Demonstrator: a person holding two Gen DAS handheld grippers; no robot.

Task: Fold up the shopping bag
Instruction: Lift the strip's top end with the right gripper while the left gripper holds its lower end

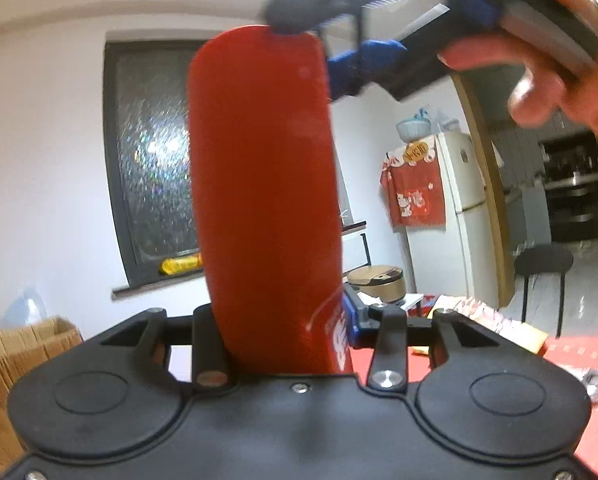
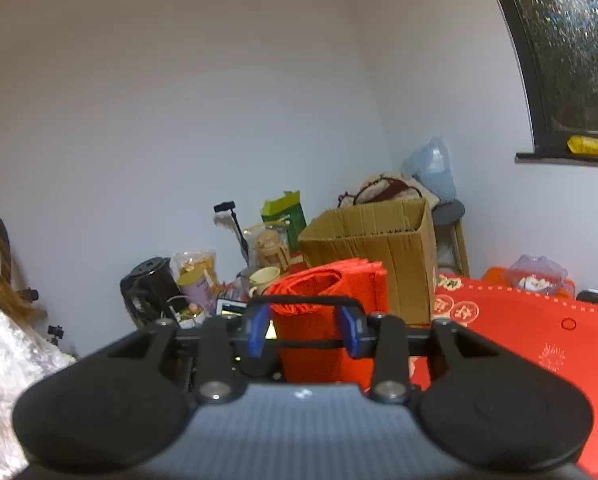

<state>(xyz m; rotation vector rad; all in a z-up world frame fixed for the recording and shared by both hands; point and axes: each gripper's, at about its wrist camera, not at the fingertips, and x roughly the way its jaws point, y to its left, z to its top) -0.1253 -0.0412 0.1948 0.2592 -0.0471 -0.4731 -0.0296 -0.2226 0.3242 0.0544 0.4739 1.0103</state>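
While both tools grip the red bag [image 1: 259, 184], only the left view shows a hand [image 1: 559, 80].

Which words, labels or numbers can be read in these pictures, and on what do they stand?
None reads clearly.
On the red shopping bag: white print, cut off and blurred.
On the red sheet: gold characters in rings, too blurred.
On the orange tag: dark marks, too small.
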